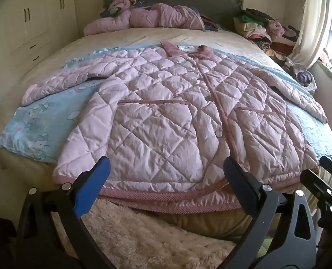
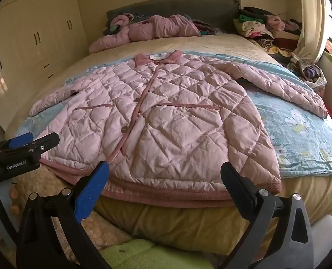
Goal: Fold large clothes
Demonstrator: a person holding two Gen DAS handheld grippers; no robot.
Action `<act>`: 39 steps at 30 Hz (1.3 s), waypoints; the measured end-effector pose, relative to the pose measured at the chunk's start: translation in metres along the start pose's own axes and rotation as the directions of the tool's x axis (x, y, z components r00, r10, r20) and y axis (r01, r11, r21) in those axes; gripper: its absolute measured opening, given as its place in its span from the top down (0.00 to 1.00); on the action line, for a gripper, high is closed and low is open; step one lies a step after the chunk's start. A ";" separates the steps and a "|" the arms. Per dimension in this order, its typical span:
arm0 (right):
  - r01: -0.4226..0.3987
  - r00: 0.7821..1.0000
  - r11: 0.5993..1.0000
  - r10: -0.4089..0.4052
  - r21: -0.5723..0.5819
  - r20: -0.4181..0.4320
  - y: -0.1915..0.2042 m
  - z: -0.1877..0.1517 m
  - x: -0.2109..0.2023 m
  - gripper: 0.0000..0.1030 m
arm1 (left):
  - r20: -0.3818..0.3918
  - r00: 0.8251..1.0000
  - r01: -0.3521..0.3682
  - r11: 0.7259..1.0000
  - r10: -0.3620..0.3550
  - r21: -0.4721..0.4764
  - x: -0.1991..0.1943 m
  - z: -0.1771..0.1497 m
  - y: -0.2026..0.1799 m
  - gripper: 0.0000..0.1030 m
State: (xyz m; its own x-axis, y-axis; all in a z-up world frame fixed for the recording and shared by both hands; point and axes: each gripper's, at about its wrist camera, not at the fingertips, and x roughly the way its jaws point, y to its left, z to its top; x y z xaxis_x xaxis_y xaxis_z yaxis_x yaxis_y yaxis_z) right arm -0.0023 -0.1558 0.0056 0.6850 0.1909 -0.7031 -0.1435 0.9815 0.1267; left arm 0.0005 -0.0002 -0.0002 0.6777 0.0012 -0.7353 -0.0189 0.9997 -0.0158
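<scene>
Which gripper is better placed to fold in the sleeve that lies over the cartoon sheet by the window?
Probably the right gripper: the pink quilted jacket's window-side sleeve lies on its side. The left gripper is farther away.

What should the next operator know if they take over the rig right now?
Left tool: open, empty, near the hem.
Right tool: open, empty, near the hem.
Pink quilted jacket: flat on the blue sheet, front up, buttoned, sleeves spread, collar far side, hem at the bed edge.
Done: jacket laid out.
Left: every fold; probably sleeves in first, then hem toward collar.
Another pink garment is bunched by the headboard.
</scene>
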 end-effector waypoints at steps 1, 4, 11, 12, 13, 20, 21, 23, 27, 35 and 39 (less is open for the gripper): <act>-0.003 1.000 1.000 0.003 0.008 0.000 0.000 0.000 0.000 0.04 | 0.000 1.000 -0.001 1.000 0.001 -0.001 0.000 0.000 0.000 0.08; -0.005 1.000 1.000 0.005 0.000 0.002 0.000 0.000 -0.002 0.04 | 0.008 1.000 0.003 1.000 -0.003 -0.003 -0.001 0.000 0.000 0.08; 0.005 1.000 1.000 -0.005 0.005 0.001 0.000 0.002 -0.003 0.04 | 0.013 1.000 0.011 1.000 -0.011 -0.005 -0.001 0.000 0.001 0.08; 0.007 1.000 1.000 -0.007 0.004 0.002 0.000 0.002 -0.001 0.04 | 0.011 1.000 0.004 1.000 -0.004 -0.006 0.000 0.000 0.000 0.08; 0.008 1.000 1.000 -0.008 0.003 0.002 0.000 0.003 0.000 0.04 | 0.011 1.000 0.005 1.000 -0.005 -0.005 0.000 0.000 0.000 0.08; 0.011 1.000 1.000 -0.011 0.004 0.009 0.001 -0.001 -0.003 0.04 | 0.013 1.000 0.008 1.000 -0.008 -0.008 0.000 0.000 0.000 0.08; 0.011 1.000 1.000 -0.011 0.004 0.009 0.001 -0.001 -0.003 0.04 | 0.013 1.000 0.007 1.000 -0.007 -0.008 0.000 0.000 0.000 0.08; 0.010 1.000 1.000 -0.010 0.001 0.011 0.002 -0.003 -0.003 0.04 | 0.014 1.000 0.010 1.000 -0.010 -0.007 -0.001 0.000 0.001 0.08; 0.012 1.000 1.000 -0.012 0.010 0.008 -0.001 -0.001 -0.004 0.04 | 0.014 1.000 0.009 1.000 -0.009 -0.008 0.000 0.000 0.001 0.08; 0.016 1.000 1.000 -0.016 0.006 0.013 -0.003 0.001 -0.005 0.04 | 0.014 1.000 0.010 1.000 -0.010 -0.007 0.000 0.000 0.000 0.08; 0.017 1.000 1.000 -0.017 0.006 0.015 -0.002 0.001 -0.005 0.04 | 0.014 1.000 0.011 1.000 -0.011 -0.006 0.000 0.000 0.000 0.08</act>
State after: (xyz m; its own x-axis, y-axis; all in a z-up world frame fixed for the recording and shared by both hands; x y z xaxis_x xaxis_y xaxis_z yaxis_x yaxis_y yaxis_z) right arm -0.0052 -0.1590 0.0096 0.6981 0.1747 -0.6944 -0.1277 0.9846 0.1194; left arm 0.0006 0.0003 0.0000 0.6879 -0.0092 -0.7258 -0.0160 0.9995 -0.0279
